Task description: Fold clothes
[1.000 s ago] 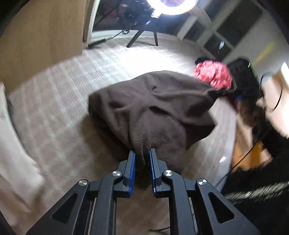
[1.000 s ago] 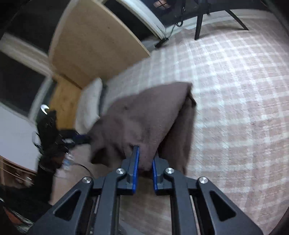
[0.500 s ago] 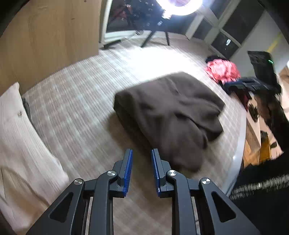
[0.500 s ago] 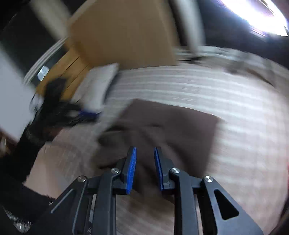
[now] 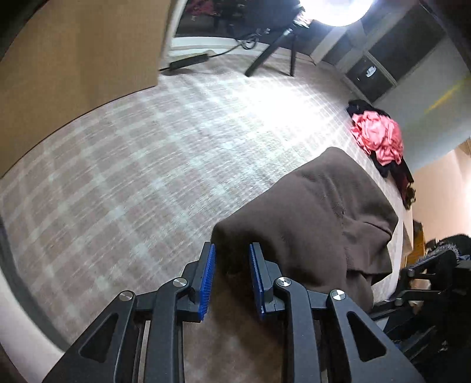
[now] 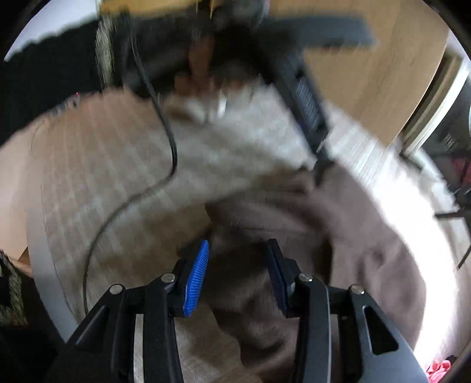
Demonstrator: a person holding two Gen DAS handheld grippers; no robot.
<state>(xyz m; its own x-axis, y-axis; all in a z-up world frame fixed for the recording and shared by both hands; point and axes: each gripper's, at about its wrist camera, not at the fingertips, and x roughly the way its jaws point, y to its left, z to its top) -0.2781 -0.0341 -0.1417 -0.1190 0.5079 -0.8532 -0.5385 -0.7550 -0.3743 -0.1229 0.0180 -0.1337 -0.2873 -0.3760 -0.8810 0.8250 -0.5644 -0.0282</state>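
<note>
A folded dark brown fleece garment lies on the plaid bedspread. My left gripper is open, its blue pads at the garment's near left corner, nothing between them. In the blurred right wrist view the same brown garment fills the lower right. My right gripper is open and wide, over the garment's edge, holding nothing. The left gripper's black body and blue pad shows across the bed from it.
A pile of pink and dark clothes lies at the bed's far right edge. A ring light on a tripod stands beyond the bed. A wooden headboard is at left. A black cable trails over the bedspread.
Both grippers let go of the brown garment, which now lies folded on the bed. The left gripper swung left to its near corner; the right swung round and opened wider.
</note>
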